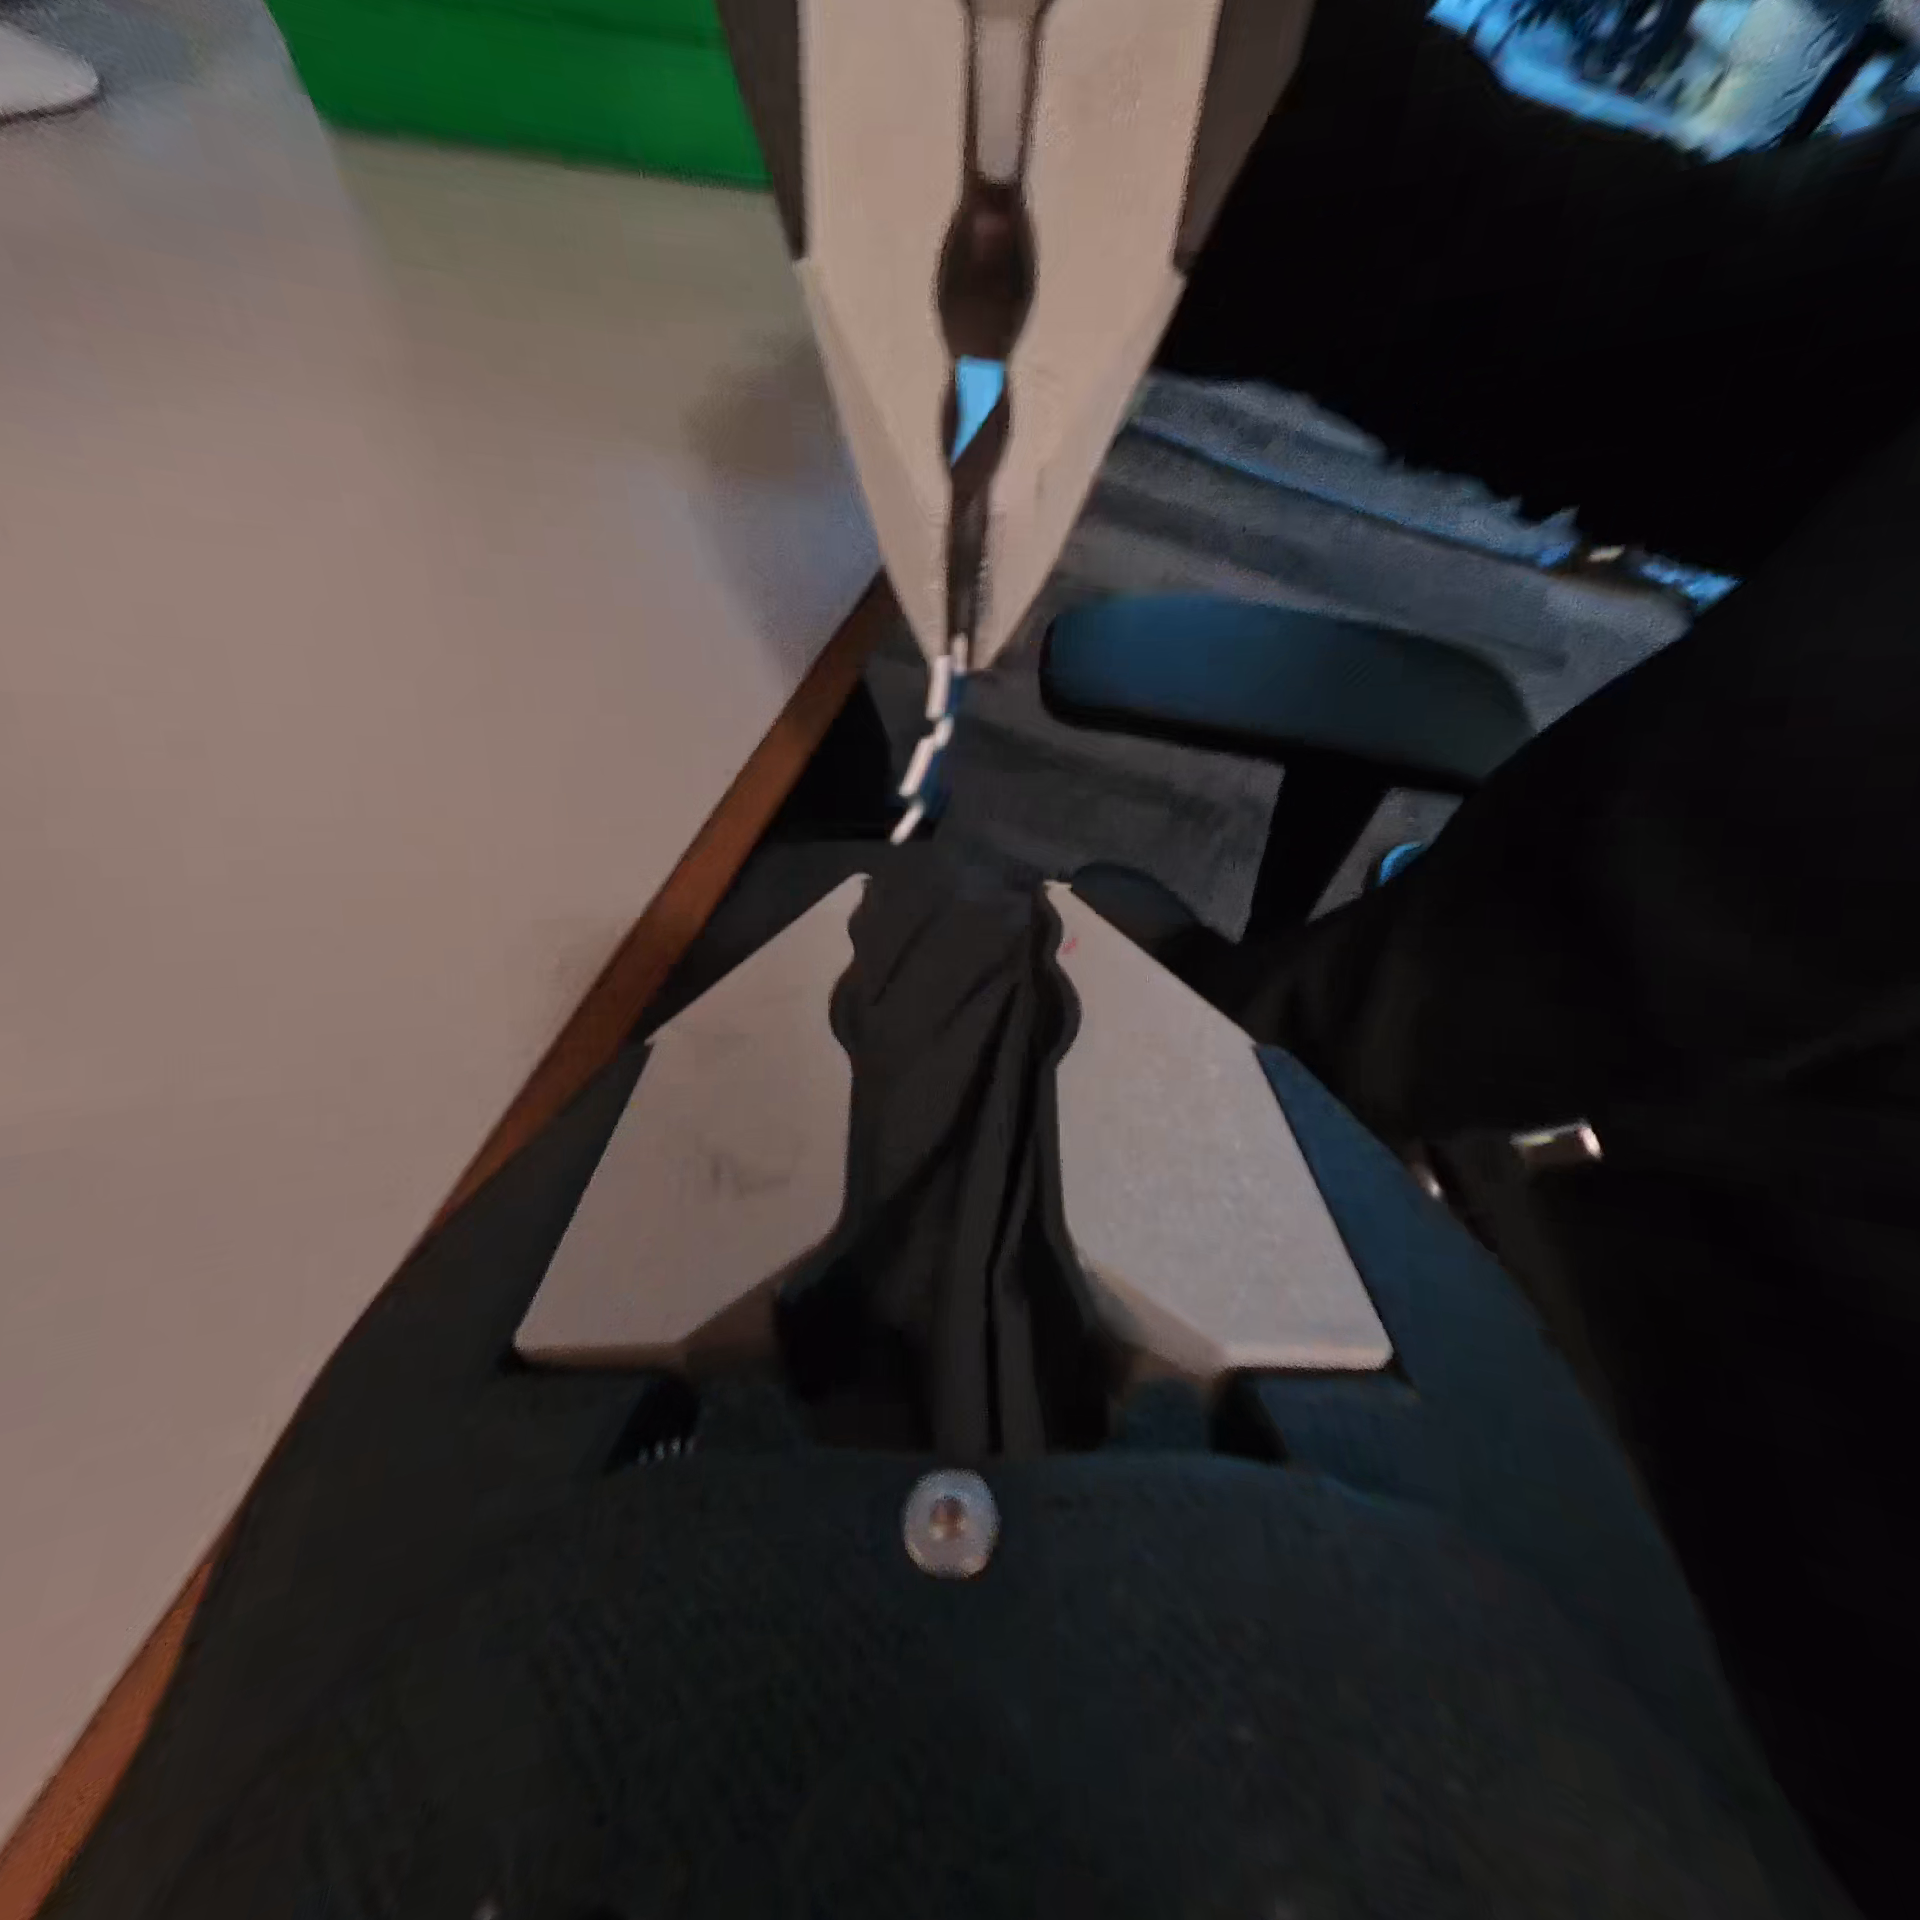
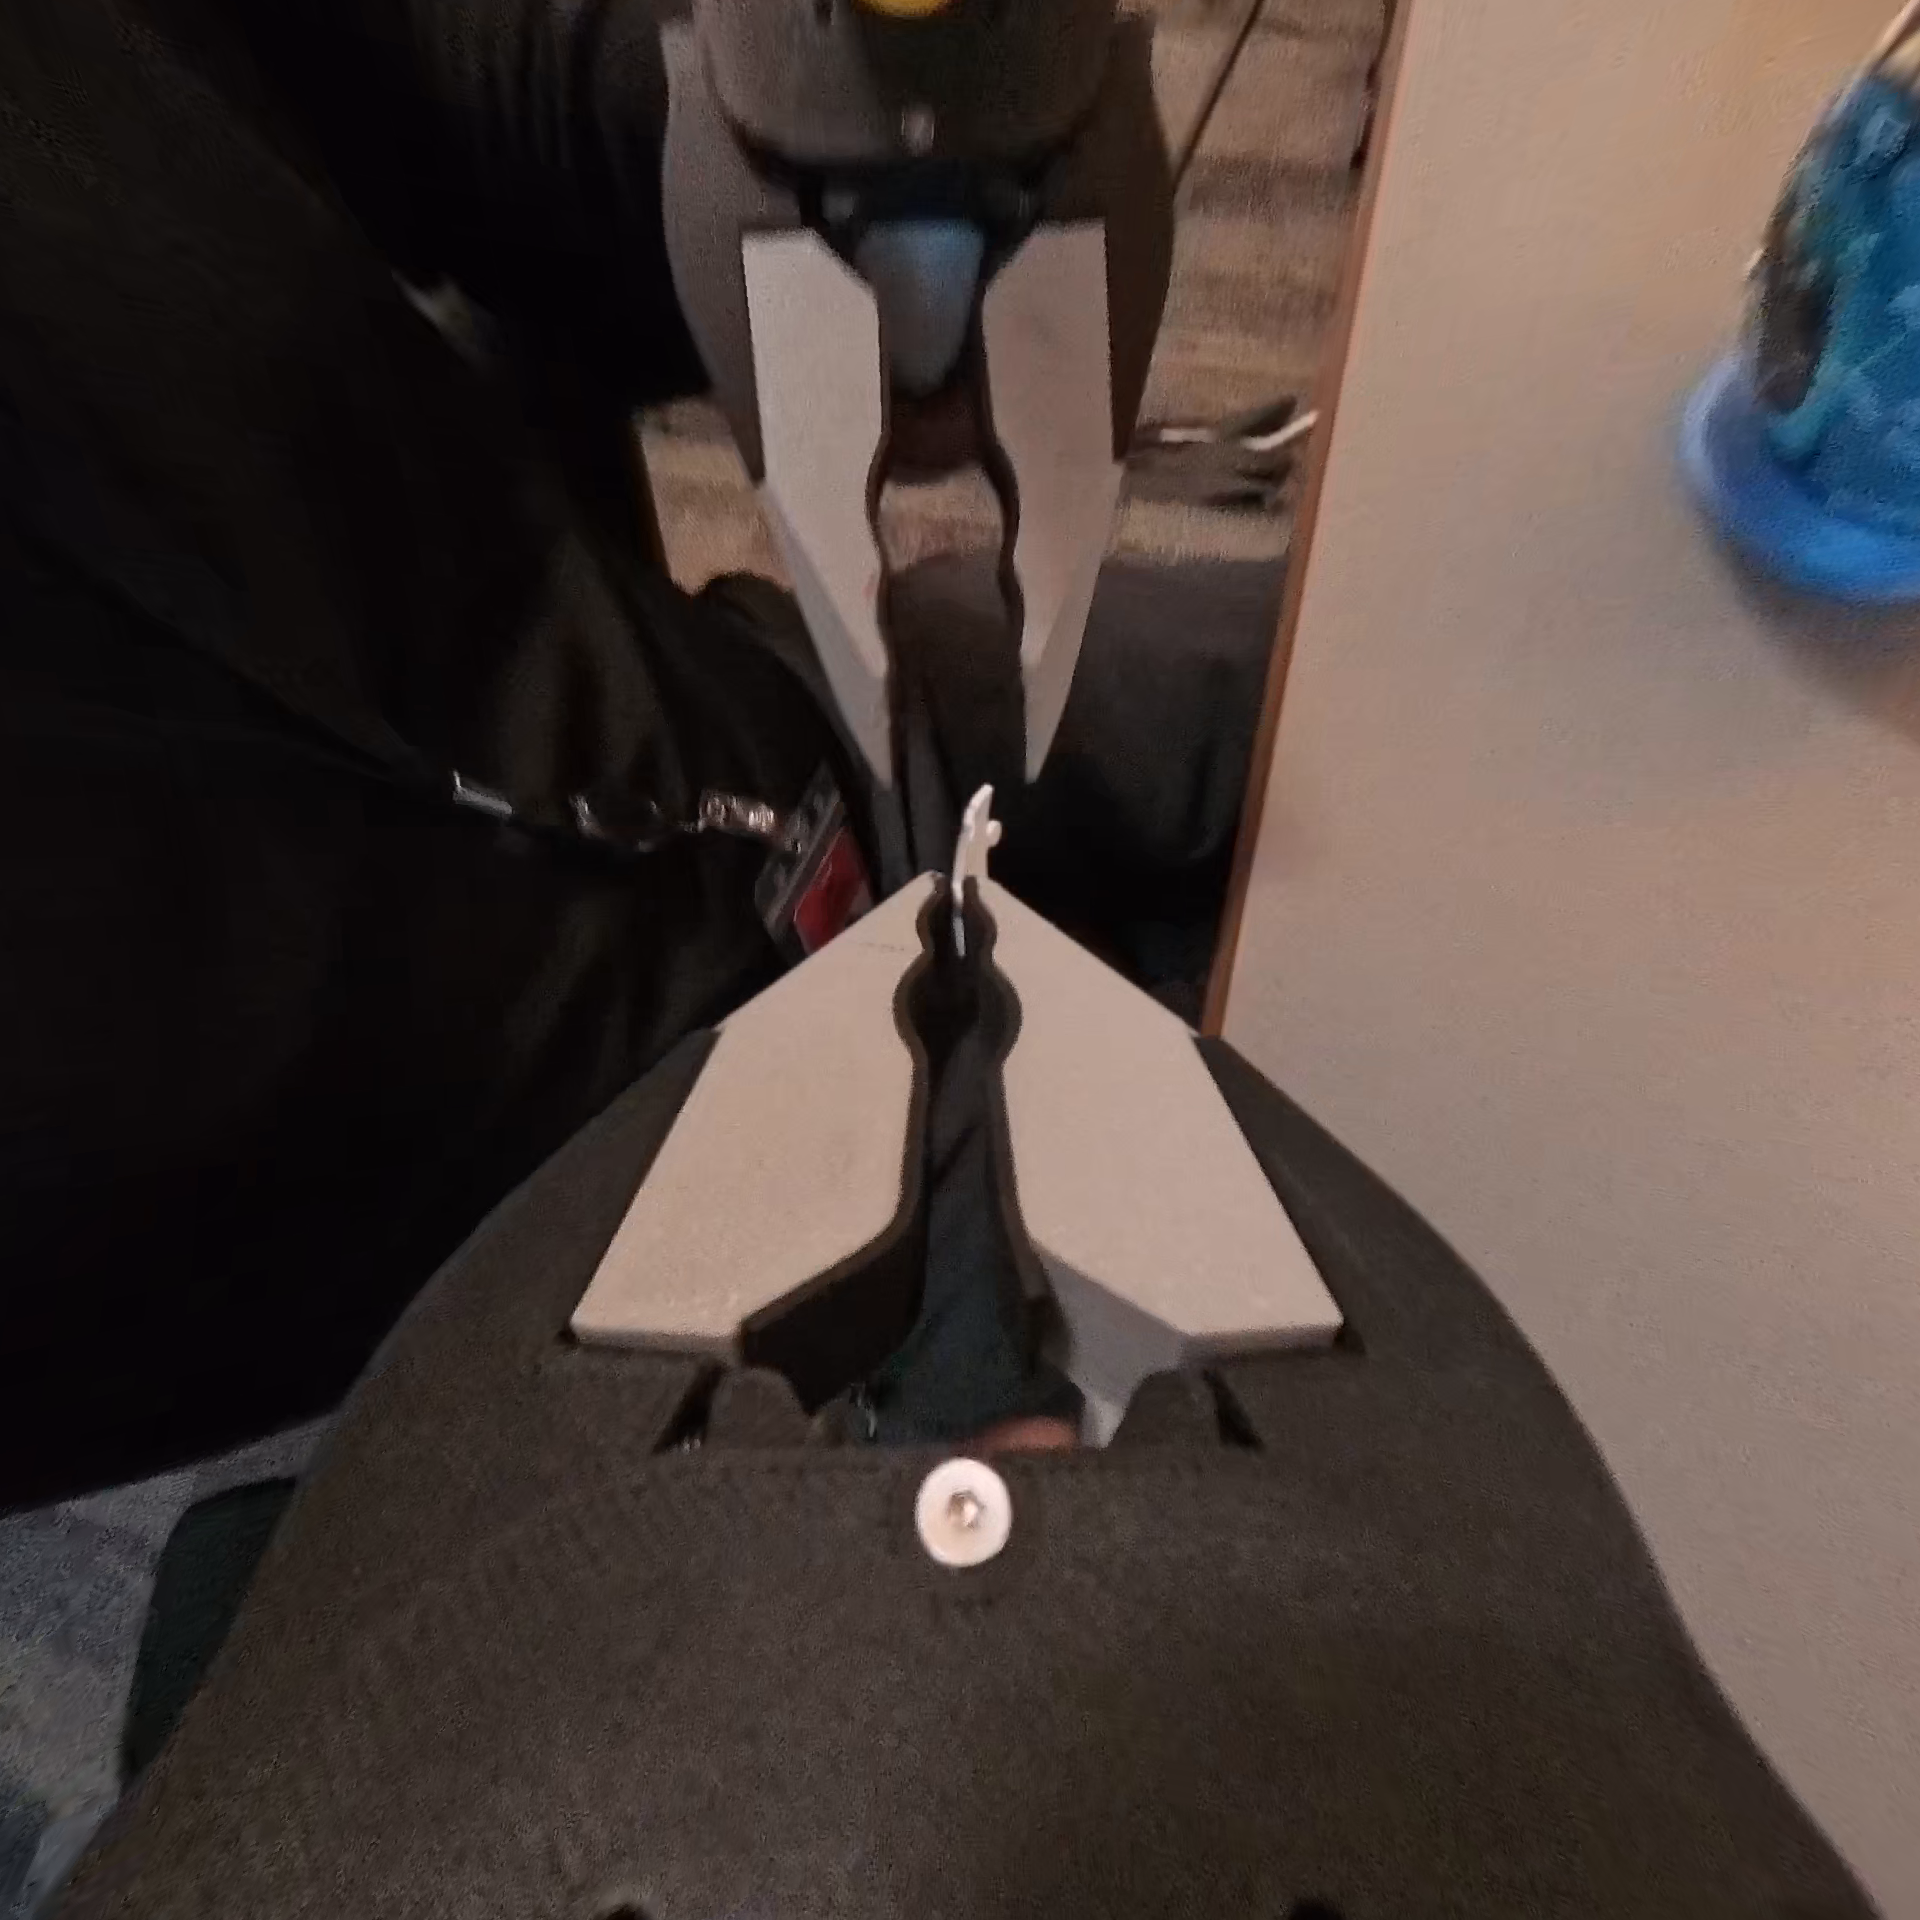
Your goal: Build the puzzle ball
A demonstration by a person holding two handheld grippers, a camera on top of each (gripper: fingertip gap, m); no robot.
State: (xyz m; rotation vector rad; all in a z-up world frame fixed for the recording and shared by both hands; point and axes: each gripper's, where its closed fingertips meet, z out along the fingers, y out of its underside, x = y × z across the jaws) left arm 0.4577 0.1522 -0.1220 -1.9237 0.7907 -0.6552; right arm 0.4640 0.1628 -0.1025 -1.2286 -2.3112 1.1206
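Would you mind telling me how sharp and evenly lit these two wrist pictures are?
Left wrist view: motion-blurred throughout, the thin white puzzle piece smeared into dashes, light cool. Right wrist view: warmer light, piece fairly crisp, blue puzzle ball badly smeared.

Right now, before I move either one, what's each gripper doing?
Left gripper: open, holding nothing.
Right gripper: closed on a thin, flat white puzzle piece.
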